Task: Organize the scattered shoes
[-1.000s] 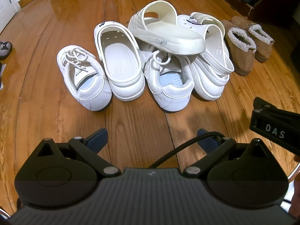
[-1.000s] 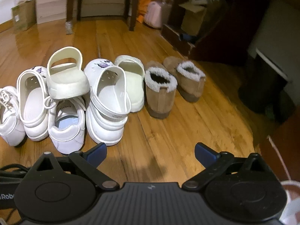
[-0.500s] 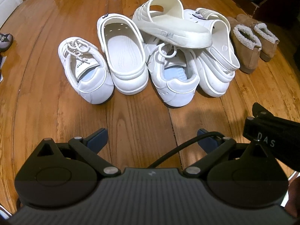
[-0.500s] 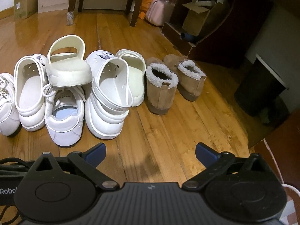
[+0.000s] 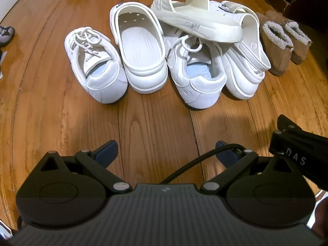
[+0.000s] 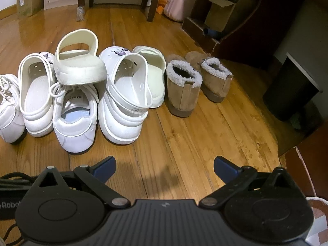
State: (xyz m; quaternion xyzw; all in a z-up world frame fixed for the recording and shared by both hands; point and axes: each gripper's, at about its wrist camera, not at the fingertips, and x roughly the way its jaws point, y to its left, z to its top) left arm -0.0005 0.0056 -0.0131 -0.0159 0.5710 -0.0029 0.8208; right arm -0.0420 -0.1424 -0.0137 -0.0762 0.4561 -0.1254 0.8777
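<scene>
We read "DAS" in pale letters on the black right hand-held gripper (image 5: 297, 141) at the right edge of the left wrist view. "Robo", cut off, stood on the black body (image 6: 8, 205) at the lower left of the right wrist view. The sneaker tongue (image 6: 79, 98) bore "BARAYA", seen inverted.

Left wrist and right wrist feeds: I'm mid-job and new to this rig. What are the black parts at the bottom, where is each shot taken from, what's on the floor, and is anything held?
Each picture comes from a fisheye camera on a handheld two-finger gripper, looking forward along its blue-tipped fingers. The black shapes below are the left gripper and the right gripper; both are open and hold nothing. On the wooden floor lie two white sneakers, white clogs and a pair of tan fleece-lined boots. A cream slide sandal rests on top of the middle sneaker and a clog; its mate lies beside the boots.
</scene>
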